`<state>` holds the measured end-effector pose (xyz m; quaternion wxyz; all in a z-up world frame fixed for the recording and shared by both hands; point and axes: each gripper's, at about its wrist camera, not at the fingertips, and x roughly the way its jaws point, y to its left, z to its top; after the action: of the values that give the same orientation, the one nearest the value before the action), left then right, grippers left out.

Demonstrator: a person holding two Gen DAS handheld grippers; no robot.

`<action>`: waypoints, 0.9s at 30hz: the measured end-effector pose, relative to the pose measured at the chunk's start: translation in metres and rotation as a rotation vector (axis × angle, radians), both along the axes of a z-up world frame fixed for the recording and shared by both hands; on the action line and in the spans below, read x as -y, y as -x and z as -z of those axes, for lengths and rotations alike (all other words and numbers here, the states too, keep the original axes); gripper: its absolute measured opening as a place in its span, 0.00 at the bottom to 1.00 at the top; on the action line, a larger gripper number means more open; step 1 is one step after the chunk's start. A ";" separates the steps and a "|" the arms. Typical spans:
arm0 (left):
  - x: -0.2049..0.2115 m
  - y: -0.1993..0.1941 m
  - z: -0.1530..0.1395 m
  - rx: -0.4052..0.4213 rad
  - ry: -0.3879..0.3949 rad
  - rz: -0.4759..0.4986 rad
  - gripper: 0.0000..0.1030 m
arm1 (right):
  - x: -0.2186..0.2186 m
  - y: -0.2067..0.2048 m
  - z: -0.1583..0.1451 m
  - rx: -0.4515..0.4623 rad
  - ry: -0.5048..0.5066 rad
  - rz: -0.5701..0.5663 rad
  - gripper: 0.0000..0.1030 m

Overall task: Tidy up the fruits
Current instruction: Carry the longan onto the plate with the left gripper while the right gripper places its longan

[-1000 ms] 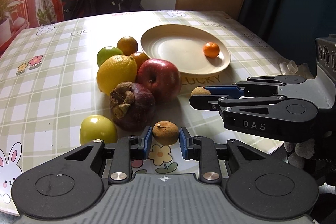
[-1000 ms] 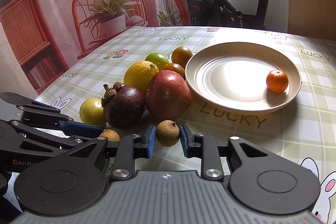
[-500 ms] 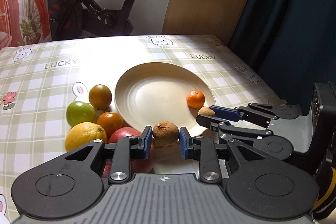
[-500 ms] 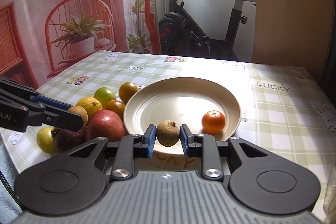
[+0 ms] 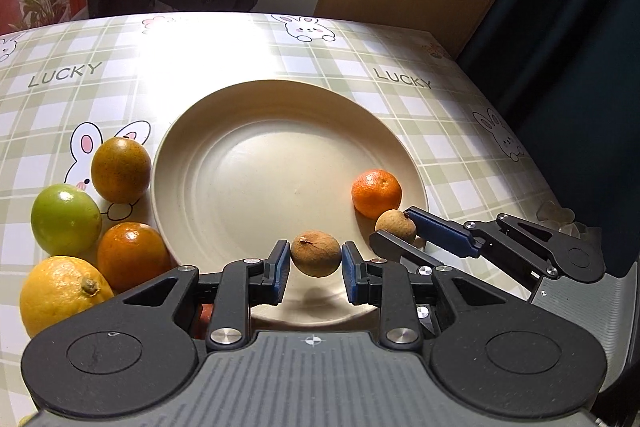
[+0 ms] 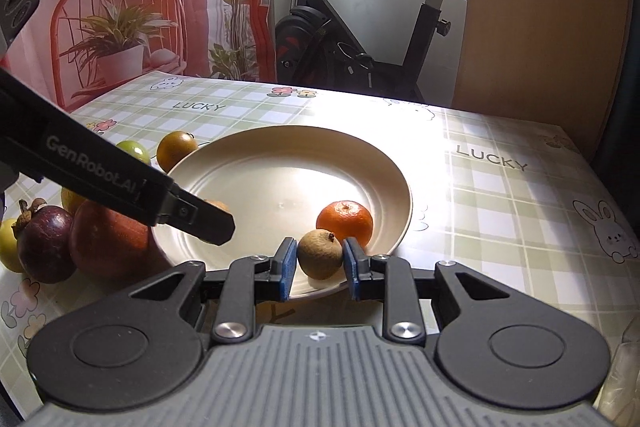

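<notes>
I hold a brown longan (image 5: 315, 253) pinched in my left hand-held gripper (image 5: 315, 271) and another longan (image 6: 320, 254) in my right hand-held gripper (image 6: 319, 269), both poised low over the near rim of the plate (image 5: 280, 115), ready to drop. They hang beside the mandarin (image 5: 376, 193) already there; the larger fruit waits on the bench (image 5: 440, 115) at the plate's left.

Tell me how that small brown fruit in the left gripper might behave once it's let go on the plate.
The brown fruit looks round, so it would probably roll on the smooth plate. It seems light and firm: the left gripper pinches it without denting. The raised rim may stop it.
</notes>
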<state>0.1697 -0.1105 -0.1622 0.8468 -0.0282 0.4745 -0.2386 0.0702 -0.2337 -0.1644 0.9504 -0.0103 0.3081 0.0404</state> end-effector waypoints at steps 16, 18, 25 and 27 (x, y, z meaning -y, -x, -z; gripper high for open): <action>-0.029 0.000 -0.027 0.020 0.108 -0.074 0.29 | -0.006 0.007 -0.008 0.001 0.009 0.025 0.27; -0.036 0.007 -0.039 0.045 0.121 -0.079 0.29 | -0.006 0.011 -0.015 0.012 -0.017 0.030 0.27; -0.073 0.032 -0.077 0.158 0.110 -0.124 0.30 | -0.020 0.024 -0.040 0.068 -0.103 0.006 0.28; -0.087 0.038 -0.082 0.166 0.100 -0.161 0.30 | -0.028 0.027 -0.045 0.081 -0.116 -0.018 0.28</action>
<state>0.1314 -0.0234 -0.0801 0.8971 -0.0883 0.3865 -0.1949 0.0432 -0.2056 -0.1189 0.9607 0.0406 0.2663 0.0662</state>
